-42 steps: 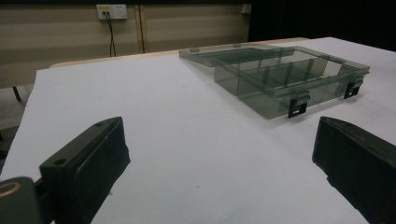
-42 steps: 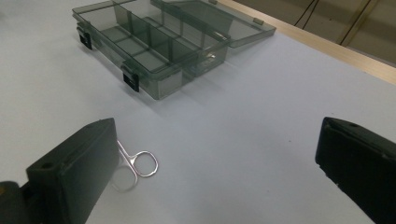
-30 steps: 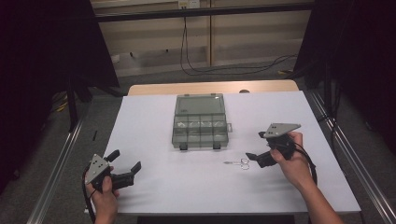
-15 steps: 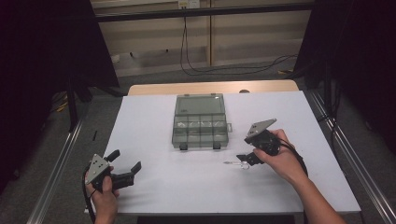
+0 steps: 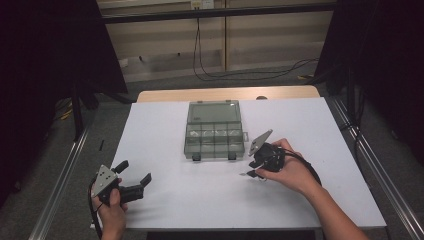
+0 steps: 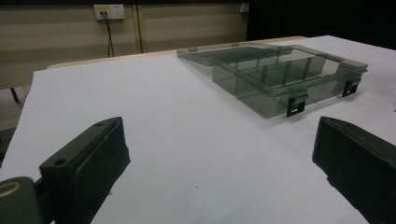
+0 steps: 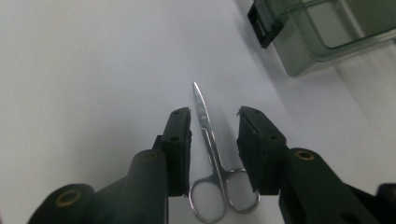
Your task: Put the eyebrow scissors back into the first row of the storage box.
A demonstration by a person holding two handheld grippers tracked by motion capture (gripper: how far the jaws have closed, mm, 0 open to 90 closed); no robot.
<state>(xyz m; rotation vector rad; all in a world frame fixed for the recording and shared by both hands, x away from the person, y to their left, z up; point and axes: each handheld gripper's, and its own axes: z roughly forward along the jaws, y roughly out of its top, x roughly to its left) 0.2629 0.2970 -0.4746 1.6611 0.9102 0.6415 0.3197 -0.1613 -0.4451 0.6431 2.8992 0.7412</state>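
Scissors (image 7: 208, 154) between right tongs (image 7: 214, 122) — seemingly untouched

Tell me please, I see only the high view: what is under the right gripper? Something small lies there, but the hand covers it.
Observer: A pair of small metal scissors lies flat on the white table. The right gripper has one jaw on each side of its shank.
Operator: Do the jaws already press it?
Observer: No. In the right gripper view there is a gap between each jaw and the metal.
Operator: Where does the tip point?
Observer: Away from the gripper; the finger rings lie nearest its body.
Operator: And the left gripper?
Observer: The left gripper has its jaws wide apart, with bare table between them, facing the open plastic box.
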